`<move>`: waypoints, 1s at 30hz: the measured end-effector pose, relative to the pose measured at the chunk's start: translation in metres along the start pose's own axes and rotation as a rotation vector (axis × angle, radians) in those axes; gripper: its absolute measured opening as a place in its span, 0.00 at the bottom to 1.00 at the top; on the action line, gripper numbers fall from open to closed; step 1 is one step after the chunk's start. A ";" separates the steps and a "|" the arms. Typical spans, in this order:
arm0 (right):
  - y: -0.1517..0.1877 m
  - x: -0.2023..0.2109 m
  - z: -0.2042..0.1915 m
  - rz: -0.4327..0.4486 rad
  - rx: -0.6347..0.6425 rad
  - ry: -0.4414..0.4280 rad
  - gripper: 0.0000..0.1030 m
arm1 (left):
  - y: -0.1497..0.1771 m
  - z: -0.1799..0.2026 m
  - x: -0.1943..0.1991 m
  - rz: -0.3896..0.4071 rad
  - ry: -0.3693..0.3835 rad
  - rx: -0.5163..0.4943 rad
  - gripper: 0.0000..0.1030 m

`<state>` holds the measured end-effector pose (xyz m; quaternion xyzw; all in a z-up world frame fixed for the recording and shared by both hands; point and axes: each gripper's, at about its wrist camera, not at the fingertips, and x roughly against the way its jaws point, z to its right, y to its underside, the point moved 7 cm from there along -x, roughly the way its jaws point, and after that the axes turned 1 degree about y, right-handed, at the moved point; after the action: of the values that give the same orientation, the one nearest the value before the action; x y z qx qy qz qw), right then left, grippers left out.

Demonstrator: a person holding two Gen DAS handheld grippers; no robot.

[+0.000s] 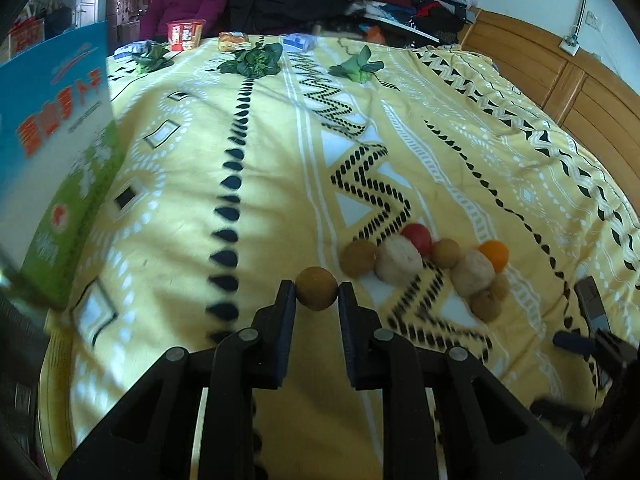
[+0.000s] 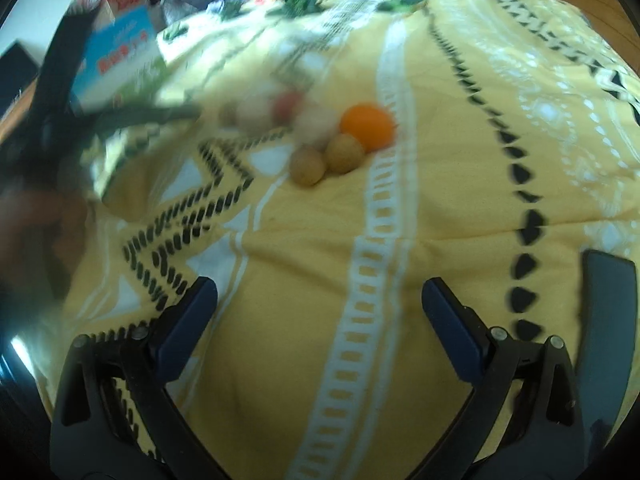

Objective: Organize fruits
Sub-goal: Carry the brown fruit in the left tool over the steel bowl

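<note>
My left gripper [image 1: 317, 289] is shut on a small round brown fruit [image 1: 316, 287], held just above the yellow patterned blanket [image 1: 248, 208]. To its right lies a cluster of fruits: a brown ball [image 1: 358, 258], a pale lumpy fruit [image 1: 400, 260], a red fruit [image 1: 418, 236], an orange [image 1: 495, 254] and several more brown and pale ones. My right gripper [image 2: 319, 294] is open and empty above the blanket [image 2: 304, 320], short of the same cluster, where the orange [image 2: 368, 125] and two brown fruits [image 2: 332, 160] show; the view is blurred.
A blue and green box [image 1: 52, 152] stands at the left. Leafy greens [image 1: 252, 62] and snack packs [image 1: 185, 34] lie at the far edge, where a person in purple sits. A dark phone [image 2: 608, 320] lies at the right. A wooden headboard [image 1: 560, 80] is at the right.
</note>
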<state>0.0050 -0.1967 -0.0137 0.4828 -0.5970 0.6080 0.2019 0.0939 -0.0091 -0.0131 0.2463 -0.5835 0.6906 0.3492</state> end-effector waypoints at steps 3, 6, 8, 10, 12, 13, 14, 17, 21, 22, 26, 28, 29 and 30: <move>-0.010 0.007 0.004 -0.004 -0.023 -0.026 0.58 | 0.015 -0.002 0.014 0.005 0.004 0.030 0.21; -0.032 0.004 0.006 0.019 -0.053 -0.068 0.46 | 0.022 0.000 0.025 0.013 0.020 0.041 0.21; -0.041 -0.002 0.010 0.031 -0.075 -0.073 0.45 | 0.023 0.006 0.029 0.017 0.035 0.033 0.21; -0.053 -0.015 0.016 0.014 -0.106 -0.116 0.39 | 0.025 0.010 0.030 0.012 0.049 0.021 0.21; -0.059 -0.025 0.017 0.000 -0.132 -0.148 0.37 | 0.026 0.014 0.030 0.009 0.059 0.019 0.21; -0.059 -0.027 0.017 -0.002 -0.145 -0.160 0.37 | 0.026 0.015 0.029 0.010 0.066 0.023 0.21; -0.062 -0.031 0.019 -0.002 -0.168 -0.176 0.37 | 0.026 0.017 0.029 0.012 0.073 0.025 0.21; -0.065 -0.038 0.018 -0.013 -0.197 -0.215 0.37 | 0.026 0.022 0.026 0.012 0.083 0.026 0.21; -0.061 -0.046 0.021 -0.018 -0.242 -0.255 0.32 | 0.026 0.026 0.029 0.016 0.088 0.023 0.21; -0.061 -0.045 0.023 -0.014 -0.248 -0.252 0.28 | 0.025 0.027 0.031 0.022 0.087 0.023 0.21; -0.063 -0.020 0.018 0.048 -0.215 -0.236 0.23 | 0.018 0.026 0.048 0.056 0.083 0.028 0.21; -0.067 -0.002 0.011 0.088 -0.165 -0.195 0.23 | 0.013 0.025 0.060 0.083 0.082 0.031 0.21; -0.069 0.007 0.006 0.109 -0.138 -0.175 0.23 | 0.009 0.024 0.068 0.097 0.081 0.033 0.21; -0.072 0.017 -0.001 0.132 -0.105 -0.155 0.23 | 0.005 0.023 0.077 0.115 0.078 0.033 0.21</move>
<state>0.0562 -0.1869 0.0387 0.4767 -0.6723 0.5488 0.1397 0.0390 -0.0173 0.0459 0.1909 -0.5711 0.7282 0.3273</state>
